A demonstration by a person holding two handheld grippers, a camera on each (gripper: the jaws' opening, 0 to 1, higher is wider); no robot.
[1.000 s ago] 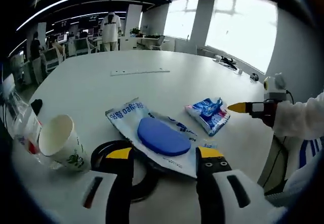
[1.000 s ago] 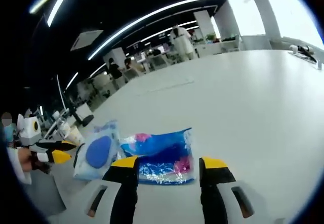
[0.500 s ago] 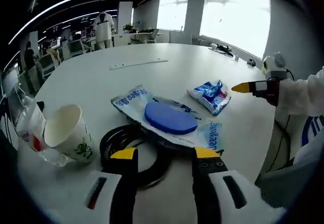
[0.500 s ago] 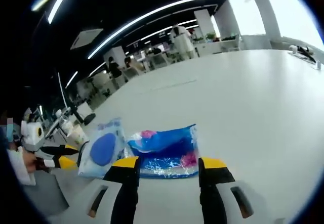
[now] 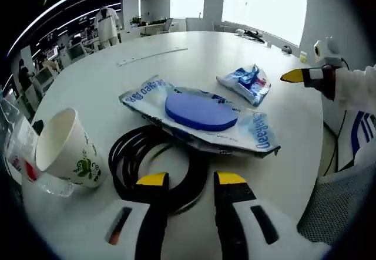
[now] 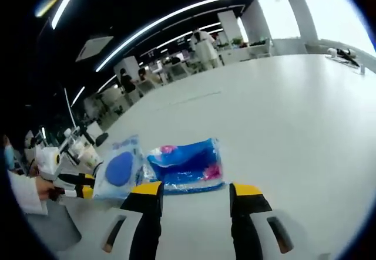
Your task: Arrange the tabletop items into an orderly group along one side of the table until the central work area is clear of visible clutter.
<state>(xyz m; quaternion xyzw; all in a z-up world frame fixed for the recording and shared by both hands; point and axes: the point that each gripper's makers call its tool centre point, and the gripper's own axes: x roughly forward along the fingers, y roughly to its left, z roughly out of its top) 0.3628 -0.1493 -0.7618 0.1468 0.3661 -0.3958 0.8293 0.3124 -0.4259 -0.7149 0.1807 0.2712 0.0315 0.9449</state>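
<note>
My left gripper (image 5: 191, 181) hangs open just above a coiled black cable (image 5: 126, 154), nothing between its jaws. Beyond the coil lies a white and blue pouch (image 5: 252, 137) with a blue disc (image 5: 200, 110) on it, partly over the cable. A paper cup (image 5: 61, 148) leans at the left. A small blue snack packet (image 5: 244, 83) lies farther right, close to my right gripper (image 5: 292, 76). In the right gripper view, my right gripper (image 6: 196, 189) is open, just short of the blue snack packet (image 6: 185, 165). The pouch (image 6: 120, 167) and my left gripper (image 6: 79, 186) are at its left.
A clear plastic bottle (image 5: 17, 154) rests against the cup at the table's left edge. A thin pale strip (image 5: 151, 56) lies far across the white table (image 5: 106, 90). A person's white sleeve (image 5: 352, 90) holds the right gripper. Desks and people stand in the background.
The left gripper view has come over the cable coil, and its jaws have narrowed a little. The right gripper has drawn back slightly from the blue snack packet.
</note>
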